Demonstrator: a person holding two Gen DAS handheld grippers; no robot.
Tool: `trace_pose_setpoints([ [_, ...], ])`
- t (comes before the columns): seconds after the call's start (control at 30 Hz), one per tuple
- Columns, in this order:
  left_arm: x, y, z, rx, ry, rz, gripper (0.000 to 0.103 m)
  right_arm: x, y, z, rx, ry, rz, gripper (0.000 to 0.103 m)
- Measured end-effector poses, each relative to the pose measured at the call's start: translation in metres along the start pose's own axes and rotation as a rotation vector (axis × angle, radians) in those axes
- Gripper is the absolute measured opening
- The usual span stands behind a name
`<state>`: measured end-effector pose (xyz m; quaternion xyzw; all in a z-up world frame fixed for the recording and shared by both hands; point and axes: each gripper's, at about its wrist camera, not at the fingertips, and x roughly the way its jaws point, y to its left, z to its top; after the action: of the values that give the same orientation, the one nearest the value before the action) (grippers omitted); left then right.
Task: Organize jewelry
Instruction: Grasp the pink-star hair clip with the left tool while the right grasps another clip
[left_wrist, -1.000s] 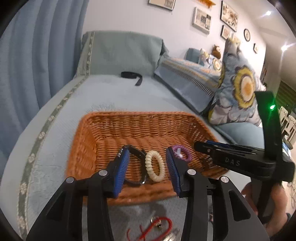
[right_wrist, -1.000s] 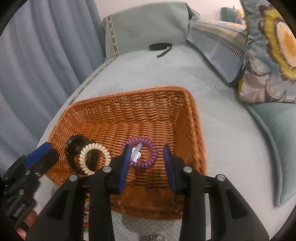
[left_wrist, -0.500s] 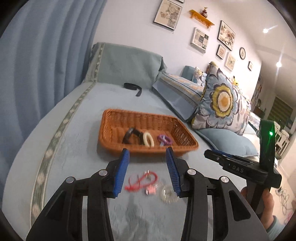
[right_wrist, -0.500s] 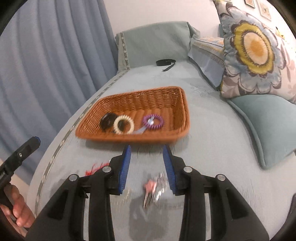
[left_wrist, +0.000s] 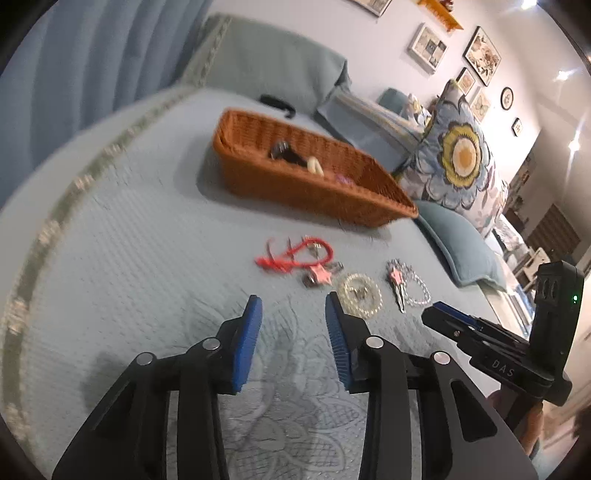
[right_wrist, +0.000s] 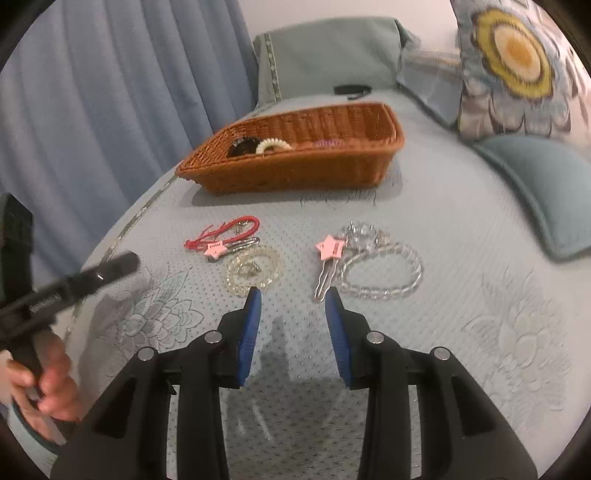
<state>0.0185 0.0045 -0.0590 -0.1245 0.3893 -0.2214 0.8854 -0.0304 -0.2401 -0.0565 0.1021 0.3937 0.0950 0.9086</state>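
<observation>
Jewelry loose on bedspread (right_wrist: 461, 229), mid-frame: red cord bracelet (right_wrist: 236, 229), clear bead bracelet (right_wrist: 384, 273), star clip (right_wrist: 328, 258). Wicker basket (right_wrist: 295, 166) behind, upper centre. Left gripper (left_wrist: 293, 306), right gripper (right_wrist: 291, 299): both agape, holding nothing.

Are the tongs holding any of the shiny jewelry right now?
No. Both the left tongs and the right tongs are open and empty. The clear beaded bracelets still lie on the blue bedspread.
</observation>
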Motion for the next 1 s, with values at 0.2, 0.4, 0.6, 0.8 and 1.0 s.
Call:
trace_pose_setpoints([
  [0.2,0.017,-0.006,-0.008,0.023,0.054,0.008,0.031,0.021,-0.012,-0.002,0.079,0.075,-0.007,0.033],
  [0.4,0.027,-0.004,-0.009,0.011,0.080,0.012,0.030,0.031,-0.004,0.006,0.046,0.065,-0.079,0.033],
  [0.6,0.039,-0.010,-0.001,0.042,0.089,0.016,0.028,0.051,-0.004,0.026,0.034,0.064,-0.139,0.033],
  [0.8,0.061,-0.021,0.014,0.139,0.126,0.048,0.027,0.065,-0.006,0.042,0.008,0.068,-0.176,0.033],
  [1.0,0.080,-0.031,0.023,0.240,0.137,0.070,0.028,0.067,-0.003,0.042,-0.015,0.068,-0.181,0.033],
])
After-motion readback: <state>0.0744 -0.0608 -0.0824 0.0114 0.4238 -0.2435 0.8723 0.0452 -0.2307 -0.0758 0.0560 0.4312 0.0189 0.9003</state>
